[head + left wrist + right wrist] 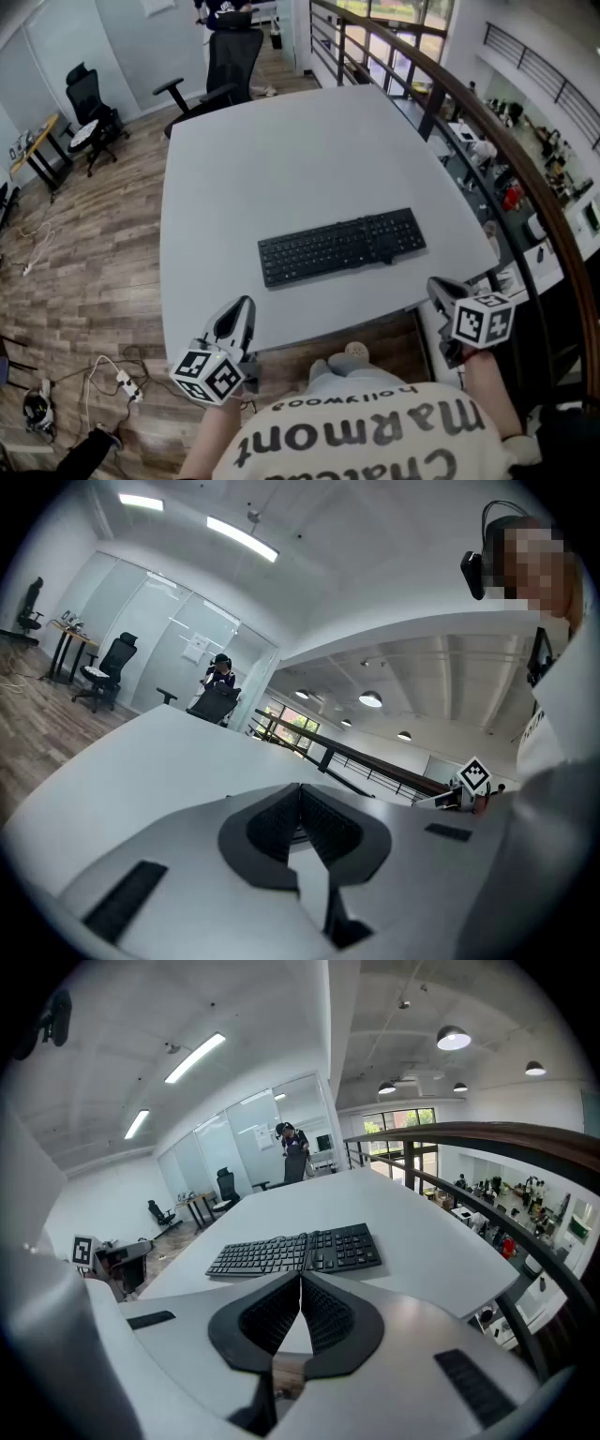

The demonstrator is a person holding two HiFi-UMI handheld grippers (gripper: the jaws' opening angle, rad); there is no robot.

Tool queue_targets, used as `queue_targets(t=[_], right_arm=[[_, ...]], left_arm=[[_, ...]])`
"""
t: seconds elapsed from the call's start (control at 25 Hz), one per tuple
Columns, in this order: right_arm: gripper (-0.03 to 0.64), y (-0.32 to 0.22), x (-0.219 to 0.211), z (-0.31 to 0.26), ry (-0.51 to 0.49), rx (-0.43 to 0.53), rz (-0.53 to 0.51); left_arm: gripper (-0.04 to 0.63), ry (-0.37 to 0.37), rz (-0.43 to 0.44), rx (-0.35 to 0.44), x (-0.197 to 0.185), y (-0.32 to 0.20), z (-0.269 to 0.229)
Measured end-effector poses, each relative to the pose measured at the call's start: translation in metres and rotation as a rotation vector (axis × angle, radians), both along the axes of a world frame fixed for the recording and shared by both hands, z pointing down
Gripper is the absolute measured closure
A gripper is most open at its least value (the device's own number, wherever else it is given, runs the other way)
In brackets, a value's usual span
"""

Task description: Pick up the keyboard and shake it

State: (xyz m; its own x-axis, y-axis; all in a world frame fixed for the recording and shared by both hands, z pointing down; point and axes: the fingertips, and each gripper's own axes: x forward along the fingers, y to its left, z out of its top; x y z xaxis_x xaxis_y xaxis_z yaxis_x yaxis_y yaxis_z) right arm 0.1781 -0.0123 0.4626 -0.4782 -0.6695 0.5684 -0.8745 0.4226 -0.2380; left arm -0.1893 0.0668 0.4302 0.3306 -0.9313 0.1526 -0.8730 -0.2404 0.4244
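A black keyboard (pixel 341 246) lies flat near the front of the grey table (pixel 281 150), its long side slightly tilted. In the right gripper view the keyboard (pixel 296 1252) sits just beyond the jaws. My left gripper (pixel 246 305) hovers at the table's near edge, left of the keyboard, shut and empty (pixel 300 788). My right gripper (pixel 433 282) is off the table's front right corner, also shut with nothing held (pixel 300 1277). Neither touches the keyboard.
A dark railing (pixel 487 131) runs along the table's right side. A black office chair (pixel 230 66) stands at the far end with a person behind it. Another chair (pixel 89 112) and cables (pixel 117 375) are on the wooden floor at left.
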Motion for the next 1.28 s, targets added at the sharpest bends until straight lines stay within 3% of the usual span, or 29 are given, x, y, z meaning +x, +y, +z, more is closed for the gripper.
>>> queue_targets(t=[0.64,0.88,1.28], right_arm=[[0.578,-0.009,-0.026,0.009,-0.008,-0.035,-0.072],[0.577,-0.035,-0.047,0.006,-0.006,-0.051,-0.161],[0.577,-0.104,-0.111,0.010,-0.020,-0.098,-0.365]], left_arm=[[0.592,-0.003,0.021,0.004,0.008,0.005,0.006],[0.592,0.025,-0.047,0.023,0.004,-0.009,-0.003],[0.592,-0.013,-0.136,-0.105,-0.007,-0.048,0.014]])
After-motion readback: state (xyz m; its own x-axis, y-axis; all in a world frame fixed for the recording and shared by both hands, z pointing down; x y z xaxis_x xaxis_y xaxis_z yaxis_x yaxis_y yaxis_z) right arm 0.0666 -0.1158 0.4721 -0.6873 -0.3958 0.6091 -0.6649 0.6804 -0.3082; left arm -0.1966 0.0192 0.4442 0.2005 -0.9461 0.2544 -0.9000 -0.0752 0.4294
